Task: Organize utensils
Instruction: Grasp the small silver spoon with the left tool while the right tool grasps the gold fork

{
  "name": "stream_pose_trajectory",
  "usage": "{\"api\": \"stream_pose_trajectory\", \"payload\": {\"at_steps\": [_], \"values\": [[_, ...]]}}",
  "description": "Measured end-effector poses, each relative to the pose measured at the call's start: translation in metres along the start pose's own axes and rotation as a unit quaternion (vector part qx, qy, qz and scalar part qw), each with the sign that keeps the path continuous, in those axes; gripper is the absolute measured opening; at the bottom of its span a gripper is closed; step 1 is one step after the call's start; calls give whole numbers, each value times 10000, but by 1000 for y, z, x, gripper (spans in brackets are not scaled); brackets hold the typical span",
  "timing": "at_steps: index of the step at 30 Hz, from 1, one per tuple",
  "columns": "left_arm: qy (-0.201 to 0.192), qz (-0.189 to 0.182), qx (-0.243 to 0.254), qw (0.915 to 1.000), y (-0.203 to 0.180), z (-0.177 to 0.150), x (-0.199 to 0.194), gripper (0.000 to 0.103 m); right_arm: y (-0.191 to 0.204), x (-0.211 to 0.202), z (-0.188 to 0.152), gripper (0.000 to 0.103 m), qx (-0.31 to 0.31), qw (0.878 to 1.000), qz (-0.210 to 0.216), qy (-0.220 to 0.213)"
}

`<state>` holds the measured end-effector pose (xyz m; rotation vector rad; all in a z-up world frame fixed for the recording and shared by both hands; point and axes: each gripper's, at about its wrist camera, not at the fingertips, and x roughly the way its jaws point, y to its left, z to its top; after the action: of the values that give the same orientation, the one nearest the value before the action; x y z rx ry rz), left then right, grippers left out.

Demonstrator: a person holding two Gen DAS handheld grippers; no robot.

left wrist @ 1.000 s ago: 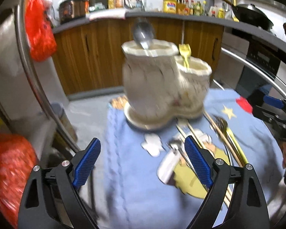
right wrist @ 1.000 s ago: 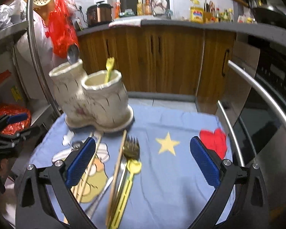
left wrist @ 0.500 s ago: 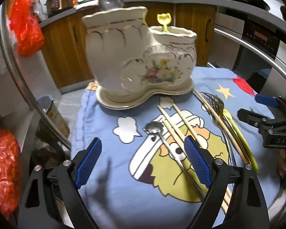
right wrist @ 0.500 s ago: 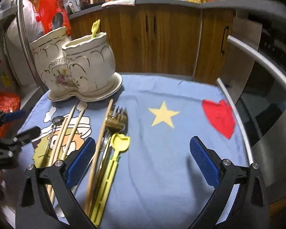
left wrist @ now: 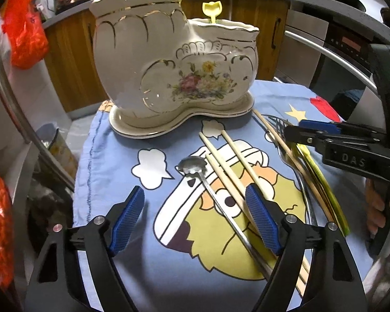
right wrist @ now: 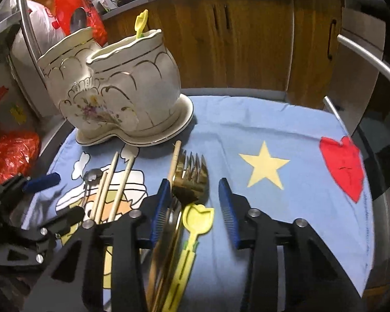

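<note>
Forks and a yellow plastic spoon (right wrist: 195, 223) lie between the blue ribbed pads of our right gripper (right wrist: 193, 213), whose jaws are closing without yet pressing on them; the gold fork (right wrist: 192, 179) points its tines toward the ceramic holder (right wrist: 117, 91). Our left gripper (left wrist: 195, 219) hangs wide, jaws closing slightly, over a thin steel spoon (left wrist: 195, 167) and wooden chopsticks (left wrist: 228, 156) in front of that holder. We see glossy cream ceramic, gilt-edged, flower-painted, on a blue cartoon cloth (right wrist: 273, 119).

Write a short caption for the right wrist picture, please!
Right gripper closing around gold fork and yellow utensil on blue cloth, beside ceramic holder.
</note>
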<state>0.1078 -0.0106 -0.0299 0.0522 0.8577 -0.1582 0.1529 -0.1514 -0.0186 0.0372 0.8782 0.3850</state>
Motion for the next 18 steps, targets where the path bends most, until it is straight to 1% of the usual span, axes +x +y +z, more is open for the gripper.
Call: {"api": "stream_pose_trajectory", "payload": {"at_steps": [1, 2, 3, 4, 8, 9, 12, 14, 15, 17, 18], "values": [[10, -24, -8, 10000, -1, 0, 1, 79, -1, 1, 1, 36, 39, 10000, 61, 29], [25, -52, -15, 10000, 0, 0, 1, 76, -1, 3, 1, 31, 87, 9998, 142, 72], [35, -82, -25, 10000, 0, 0, 2, 74, -1, 5, 1, 31, 104, 9998, 160, 89], [47, -119, -43, 9999, 1, 0, 2, 72, -2, 5, 1, 28, 127, 9998, 153, 71], [109, -250, -148, 9995, 2, 1, 5, 64, -4, 4, 1, 27, 215, 9996, 179, 23], [117, -277, -177, 9994, 2, 1, 5, 64, -4, 3, 0, 27, 225, 9996, 188, -4], [121, -309, -203, 9992, 1, 2, 6, 59, -4, -3, 0, 27, 196, 9995, 182, -164], [141, -333, -220, 9991, -1, 4, 9, 52, -4, -8, -1, 27, 160, 9994, 148, -266], [152, -332, -230, 9991, -1, 4, 10, 51, -3, -11, -1, 27, 153, 9992, 151, -333], [174, -310, -227, 9991, -3, 6, 13, 41, -3, -14, -1, 27, 142, 9989, 162, -416], [167, -276, -217, 9992, -3, 6, 15, 40, -4, -15, -2, 27, 137, 9988, 167, -442]]}}
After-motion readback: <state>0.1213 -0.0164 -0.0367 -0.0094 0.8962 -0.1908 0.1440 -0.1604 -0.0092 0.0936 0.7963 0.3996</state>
